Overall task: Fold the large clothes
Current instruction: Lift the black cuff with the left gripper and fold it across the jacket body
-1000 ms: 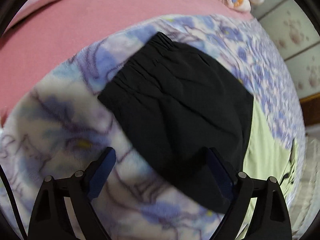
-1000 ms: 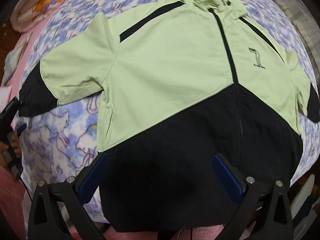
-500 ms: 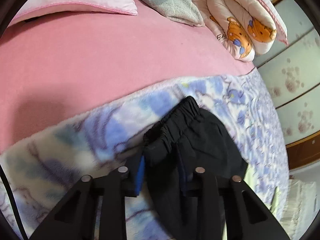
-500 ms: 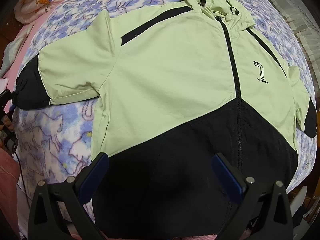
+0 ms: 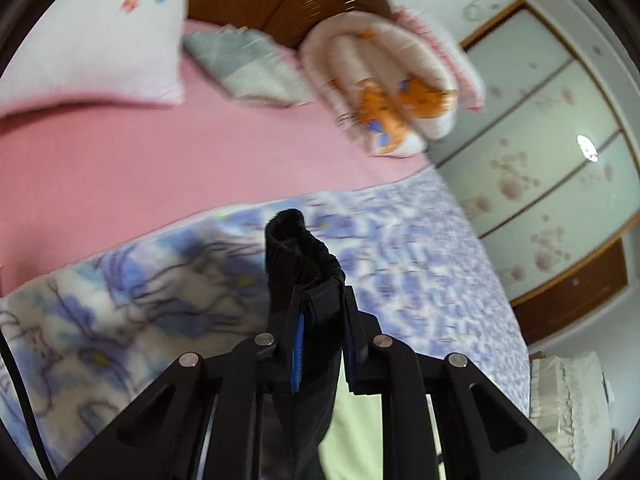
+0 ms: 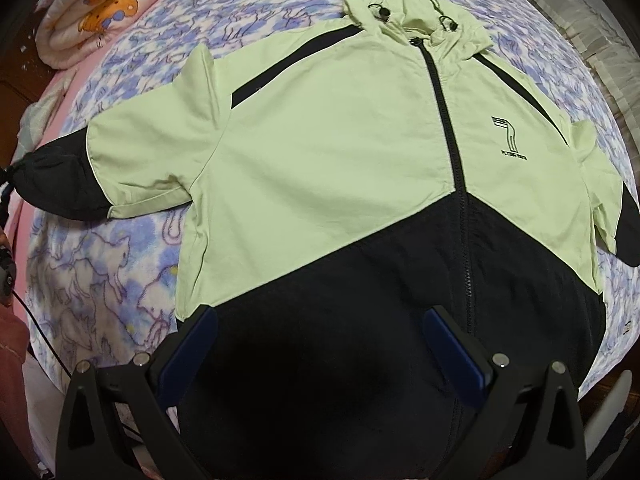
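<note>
A light-green and black hooded jacket lies flat, zip side up, on the blue-patterned blanket. Its hood is at the far end and its black hem is nearest me. My left gripper is shut on the black elastic sleeve cuff and holds it up above the blanket; that cuff also shows at the far left of the right wrist view. My right gripper is open and empty, hovering over the black hem area. The other sleeve lies at the right edge.
A pink sheet covers the bed beyond the blanket. A white pillow, a grey folded cloth and a rolled cartoon quilt lie near the headboard. Wardrobe doors stand at the right.
My left gripper closed on the black sleeve cuff and lifted it off the blanket. My right gripper stayed open over the hem, shifting only slightly.
</note>
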